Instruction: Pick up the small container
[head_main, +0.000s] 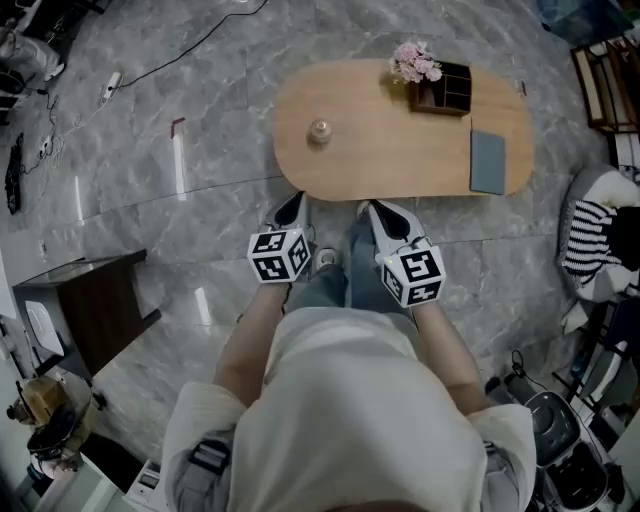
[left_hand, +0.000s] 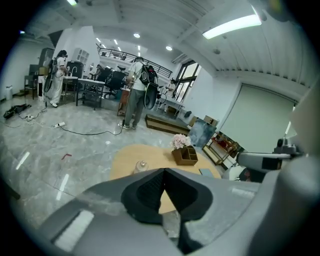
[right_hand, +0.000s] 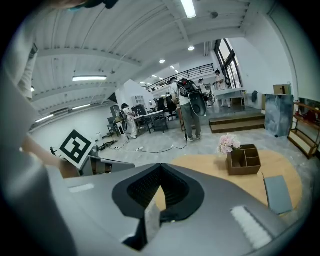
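The small container (head_main: 319, 131), a clear jar with a lid, stands on the left part of the oval wooden table (head_main: 400, 160). In the left gripper view the small container (left_hand: 141, 166) shows just beyond the jaw tips, to their left. My left gripper (head_main: 291, 211) and right gripper (head_main: 379, 214) are held side by side near my body, just short of the table's near edge. Both are shut with nothing between their jaws, as the left gripper (left_hand: 164, 170) and right gripper (right_hand: 160, 176) views show. In the right gripper view the jar is hidden.
A wooden organizer box (head_main: 441, 88) with pink flowers (head_main: 416, 62) stands at the table's back right, and a grey-blue notebook (head_main: 488, 161) lies at its right end. A dark side table (head_main: 95, 300) stands on the left. Cables cross the marble floor. People (left_hand: 136, 92) stand far off.
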